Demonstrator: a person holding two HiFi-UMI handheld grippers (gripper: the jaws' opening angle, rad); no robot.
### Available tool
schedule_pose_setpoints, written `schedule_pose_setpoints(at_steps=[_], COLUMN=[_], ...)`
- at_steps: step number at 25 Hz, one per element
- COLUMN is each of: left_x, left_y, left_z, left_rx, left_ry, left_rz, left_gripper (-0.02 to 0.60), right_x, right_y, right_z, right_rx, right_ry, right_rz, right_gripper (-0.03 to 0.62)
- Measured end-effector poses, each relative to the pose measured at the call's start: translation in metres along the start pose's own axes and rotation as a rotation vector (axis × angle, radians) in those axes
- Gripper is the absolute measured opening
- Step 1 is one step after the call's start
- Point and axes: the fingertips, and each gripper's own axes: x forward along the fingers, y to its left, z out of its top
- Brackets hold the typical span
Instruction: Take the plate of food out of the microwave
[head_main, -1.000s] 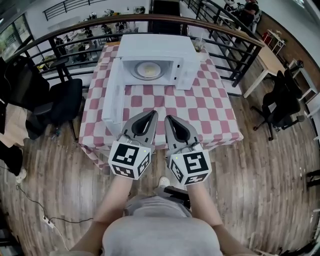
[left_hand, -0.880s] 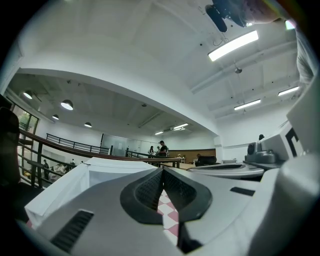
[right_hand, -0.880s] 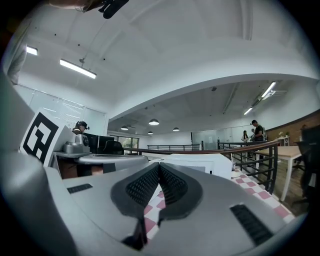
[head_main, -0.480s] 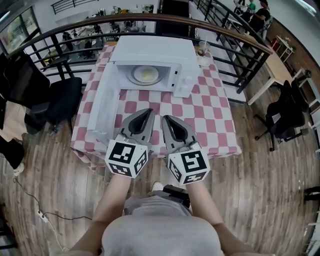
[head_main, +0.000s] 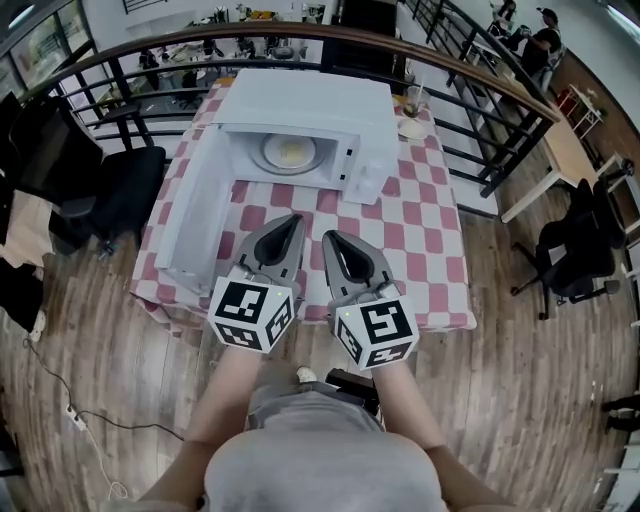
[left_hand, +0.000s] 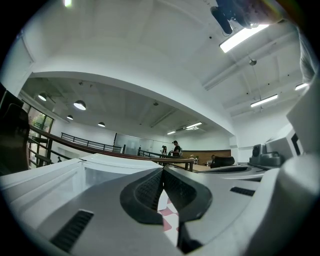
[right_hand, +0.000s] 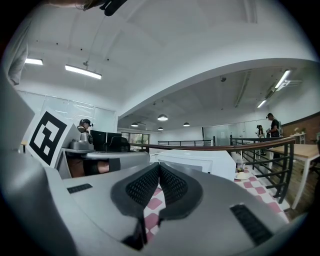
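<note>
Left gripper (head_main: 293, 219) and right gripper (head_main: 330, 238), fingers (head_main: 283, 245) pressed together, hover over tablecloth (head_main: 420, 235) short of the open microwave (head_main: 300, 105)

Wood-plank floor (head_main: 520, 400), curved dark railing (head_main: 470, 62) with wooden top rail, table under red-and-white checked cloth (head_main: 425, 265), black office chair (head_main: 120, 200) at left, wooden desk (head_main: 565, 150) beyond railing, white ceiling (left_hand: 150, 45), strip lights (left_hand: 244, 37)

Red-and-white checked table (head_main: 425, 240) carries a white microwave (head_main: 300, 105) at its far edge. Microwave door (head_main: 190, 215) hangs open on the left, over the cloth. Just right of the microwave: a glass (head_main: 413, 97) and a small dish (head_main: 410, 128).
</note>
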Motion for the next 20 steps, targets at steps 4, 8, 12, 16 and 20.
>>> schedule_pose_setpoints(at_steps=[4,8,12,16,20], left_x=[0.009,0.019,0.031,0.048,0.066], left_y=[0.000,0.002,0.007,0.014,0.026], left_z=[-0.002,-0.008,-0.012,-0.016,-0.020], left_rx=[-0.002,-0.006,-0.013,-0.017,-0.022], left_ry=[0.003,0.015,0.019,0.022,0.042], left_rz=[0.011,0.018,0.020,0.019,0.034], left_gripper=[0.002,0.002,0.003,0.002,0.002], right_x=[0.004,0.006,0.014,0.025,0.041], right_y=[-0.011,-0.019,-0.029,-0.041,-0.052], right_z=[-0.001,-0.005,-0.010,-0.012,-0.014], right_rx=[0.006,0.012,0.014,0.010,0.003], right_ry=[0.000,0.002,0.011,0.011,0.018], right_rz=[0.004,0.004,0.001,-0.004,0.001], right_gripper=[0.025,0.025,0.025,0.025,0.025])
